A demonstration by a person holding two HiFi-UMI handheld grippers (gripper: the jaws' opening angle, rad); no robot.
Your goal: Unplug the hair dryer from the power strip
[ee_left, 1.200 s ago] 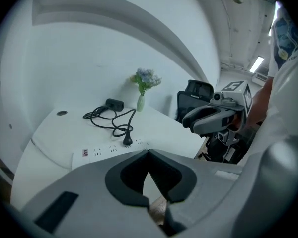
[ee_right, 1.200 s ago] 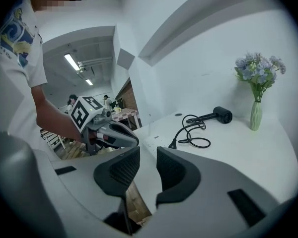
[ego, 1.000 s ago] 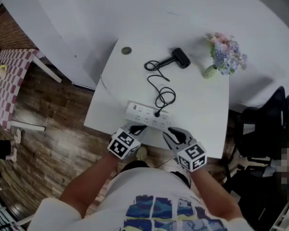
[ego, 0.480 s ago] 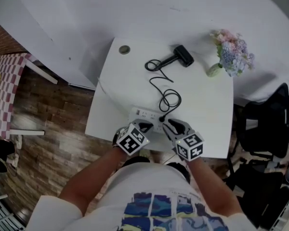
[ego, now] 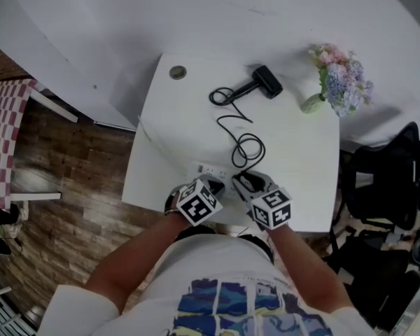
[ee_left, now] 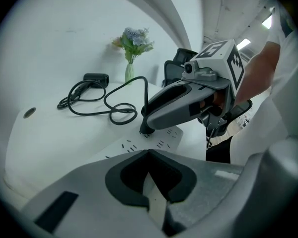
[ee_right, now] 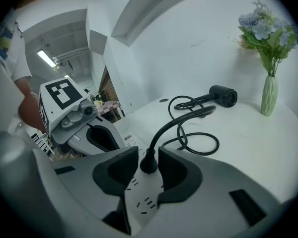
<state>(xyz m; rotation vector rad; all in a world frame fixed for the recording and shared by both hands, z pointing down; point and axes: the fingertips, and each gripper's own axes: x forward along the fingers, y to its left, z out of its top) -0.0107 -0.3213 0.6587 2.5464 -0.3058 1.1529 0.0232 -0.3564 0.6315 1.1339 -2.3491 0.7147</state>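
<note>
The right claw [ee_right: 148,155], its jaws just opening, straddles the plug [ee_right: 148,166] ungripped, and unless the shut, empty left claw [ee_left: 149,155] pins the strip [ee_left: 164,142], pulling may drag it.

My grey left gripper [ego: 211,184] and right gripper [ego: 243,183] carry black-and-white patterned cubes [ego: 198,203]; the plug [ee_right: 149,163] and cord [ee_right: 180,119] are black, the power strip [ee_left: 164,142] white.

A white short-sleeved tee [ego: 217,296] with a blue-yellow print is worn. Beyond the tee, left gripper [ego: 212,183] and right gripper [ego: 243,182] are moulded pale grey, dark-padded, each capped by a black-and-white marker cube [ego: 198,203].
</note>
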